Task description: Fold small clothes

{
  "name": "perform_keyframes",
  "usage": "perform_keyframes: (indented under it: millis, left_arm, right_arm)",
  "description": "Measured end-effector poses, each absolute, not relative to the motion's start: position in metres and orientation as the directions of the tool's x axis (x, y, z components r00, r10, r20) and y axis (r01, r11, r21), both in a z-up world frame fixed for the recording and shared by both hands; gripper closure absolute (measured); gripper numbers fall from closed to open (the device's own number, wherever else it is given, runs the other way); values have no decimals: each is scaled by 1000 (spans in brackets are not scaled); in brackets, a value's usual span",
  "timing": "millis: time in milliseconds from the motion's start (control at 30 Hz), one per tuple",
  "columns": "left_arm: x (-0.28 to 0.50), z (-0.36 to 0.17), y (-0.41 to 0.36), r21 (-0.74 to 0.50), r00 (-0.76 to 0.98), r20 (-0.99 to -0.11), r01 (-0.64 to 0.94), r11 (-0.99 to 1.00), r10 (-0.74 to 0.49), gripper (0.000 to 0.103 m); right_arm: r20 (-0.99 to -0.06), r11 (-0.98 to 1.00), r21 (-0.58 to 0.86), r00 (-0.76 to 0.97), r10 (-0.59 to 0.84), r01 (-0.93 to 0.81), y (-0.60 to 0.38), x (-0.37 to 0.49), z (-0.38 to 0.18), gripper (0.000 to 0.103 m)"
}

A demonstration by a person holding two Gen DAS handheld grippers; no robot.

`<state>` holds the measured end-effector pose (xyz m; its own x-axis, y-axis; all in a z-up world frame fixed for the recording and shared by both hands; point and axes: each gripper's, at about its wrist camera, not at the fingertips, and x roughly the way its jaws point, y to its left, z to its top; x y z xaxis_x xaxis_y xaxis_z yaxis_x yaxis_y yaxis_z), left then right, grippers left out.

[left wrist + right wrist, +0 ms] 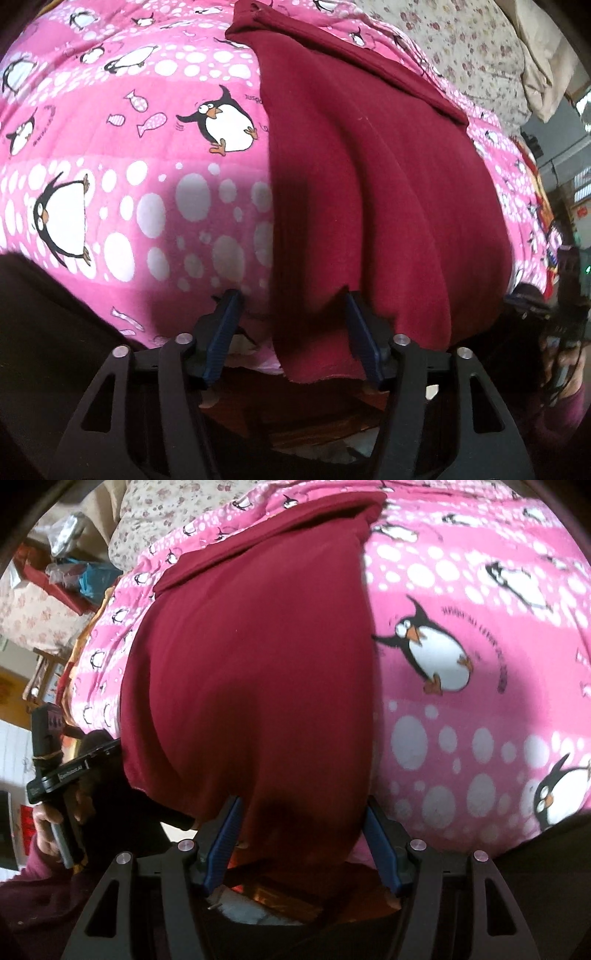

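Nearest, the left tongs (pixel 291 314) and right tongs (pixel 303 819) are seen spread wide, nothing pinched; the near hem of a maroon garment (pixel 369 192) is draped between each pair of blue pads; soft, light, limp cloth is judged, best taken at the hem corners; beyond, it is laid lengthwise across a pink penguin quilt (pixel 110 184) on the bed.
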<state>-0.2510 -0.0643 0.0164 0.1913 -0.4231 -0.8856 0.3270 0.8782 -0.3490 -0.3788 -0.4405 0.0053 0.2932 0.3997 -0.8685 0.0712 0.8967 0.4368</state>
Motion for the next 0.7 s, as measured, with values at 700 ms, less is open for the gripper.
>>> perform_keyframes:
  millis: [700]
  left_arm:
    - [-256, 13, -72, -297, 223, -894, 355, 886, -389, 34]
  right_arm:
    - [-855, 888, 460, 274, 441, 4, -424, -373, 0, 42]
